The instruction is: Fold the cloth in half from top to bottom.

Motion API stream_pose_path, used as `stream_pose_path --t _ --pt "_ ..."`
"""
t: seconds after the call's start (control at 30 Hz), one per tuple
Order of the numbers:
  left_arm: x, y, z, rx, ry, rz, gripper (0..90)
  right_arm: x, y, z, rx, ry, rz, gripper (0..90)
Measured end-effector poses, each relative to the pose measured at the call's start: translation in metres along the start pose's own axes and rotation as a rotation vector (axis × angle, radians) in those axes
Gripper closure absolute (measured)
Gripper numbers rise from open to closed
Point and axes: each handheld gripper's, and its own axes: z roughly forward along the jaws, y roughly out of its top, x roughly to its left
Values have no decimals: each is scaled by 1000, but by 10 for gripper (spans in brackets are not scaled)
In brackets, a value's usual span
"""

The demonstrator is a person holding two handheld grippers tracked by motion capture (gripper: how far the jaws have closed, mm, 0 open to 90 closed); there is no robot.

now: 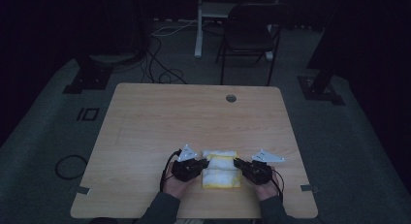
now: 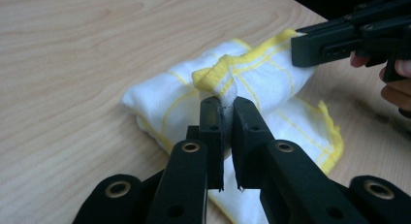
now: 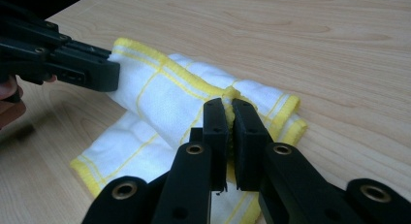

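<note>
A folded cloth (image 1: 221,170) lies on the table's (image 1: 160,117) near edge. The left gripper (image 1: 206,162) and right gripper (image 1: 236,162) flank it, each pinching 1 corner.

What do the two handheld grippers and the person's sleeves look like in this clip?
Both the left gripper and the right gripper are black, with flat slab jaws on arms studded with brass-ringed holes. Each carries a pale grey three-cornered plate on top and trails a black cable. The sleeves are dark grey.

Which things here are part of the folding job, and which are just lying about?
In use: white cloth with yellow edging; left gripper and right gripper, each pinching an edge of it; wooden table.
Lying about: black folding chair; floor cables; white desk leg.
</note>
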Motion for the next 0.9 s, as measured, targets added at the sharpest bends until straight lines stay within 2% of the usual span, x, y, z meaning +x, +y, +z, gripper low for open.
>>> stream_pose_path --t 0.13,0.2,0.3,0.5,0.6,0.67,0.77,0.8,0.9 --pt "0 -4 0 17 -6 -7 828 0 -2 -1 6 1 6 858" --pt "3 -3 -2 0 -4 -25 774 -1 -3 -2 9 5 6 857" --pt "9 4 -5 -26 12 -43 752 0 -3 -3 7 10 7 857" --pt "23 21 1 -40 44 -57 752 1 -4 -5 5 11 5 856" --pt "31 27 11 -2 52 -70 752 1 -5 -6 3 13 8 856" --pt "31 28 18 23 52 -61 753 2 -5 -6 5 15 3 855" --pt "29 27 23 49 48 -43 753 2 -5 -7 0 17 5 852" --pt "24 23 26 62 41 -30 753 2 -5 -8 -2 19 3 847" --pt "19 19 25 64 31 -15 753 1 -6 -9 -8 23 8 800"
